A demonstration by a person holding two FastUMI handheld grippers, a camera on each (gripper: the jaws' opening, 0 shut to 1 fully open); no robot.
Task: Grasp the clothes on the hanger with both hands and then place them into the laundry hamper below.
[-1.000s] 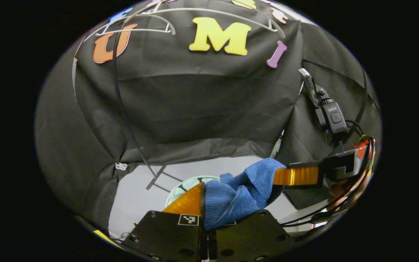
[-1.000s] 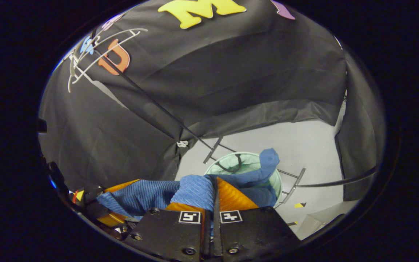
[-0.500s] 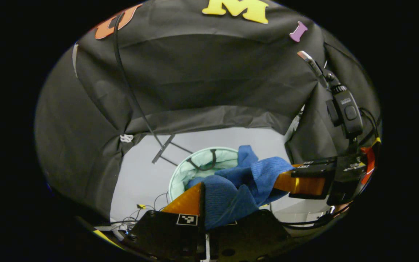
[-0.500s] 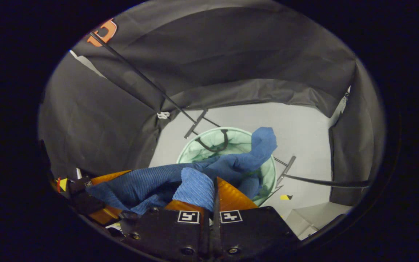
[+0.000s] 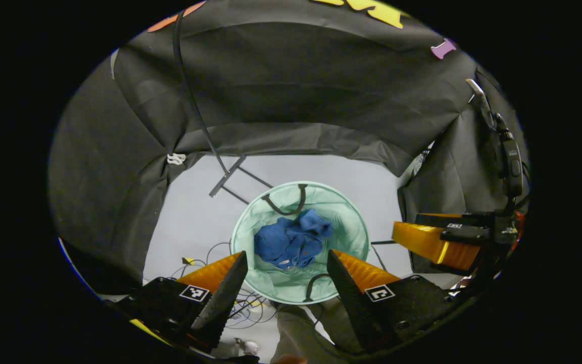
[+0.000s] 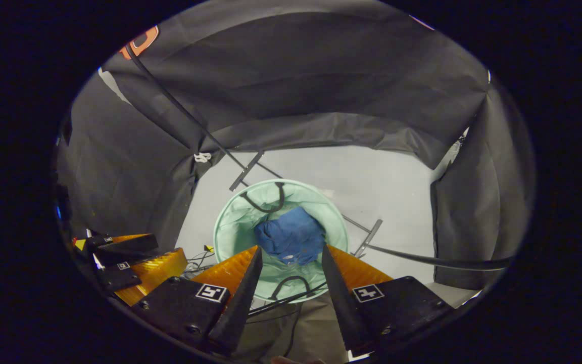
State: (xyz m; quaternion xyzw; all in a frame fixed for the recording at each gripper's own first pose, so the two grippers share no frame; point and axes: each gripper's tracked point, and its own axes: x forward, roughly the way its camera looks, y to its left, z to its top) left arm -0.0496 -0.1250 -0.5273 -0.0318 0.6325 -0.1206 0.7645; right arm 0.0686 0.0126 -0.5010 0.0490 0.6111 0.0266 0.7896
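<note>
We find the placing step done: the blue clothes (image 5: 291, 243) lie crumpled at the bottom of the pale green laundry hamper (image 5: 244, 230), which stands on the grey floor (image 5: 195, 202) below both tools. Going left to right in the left gripper view, the left gripper (image 5: 286, 268) hangs above the hamper's near rim with its jaws spread wide and nothing between them; to its right the right gripper (image 5: 432, 242) shows side-on, holding nothing. In the right gripper view the right gripper's fingers are likewise wide apart and empty over the hamper. The garment is a bunched heap with no clear long axis and points no particular way; one lobe rises toward the far black handle (image 5: 287, 205). We judge that little remains beyond drawing both tools up and clear of the rim.
</note>
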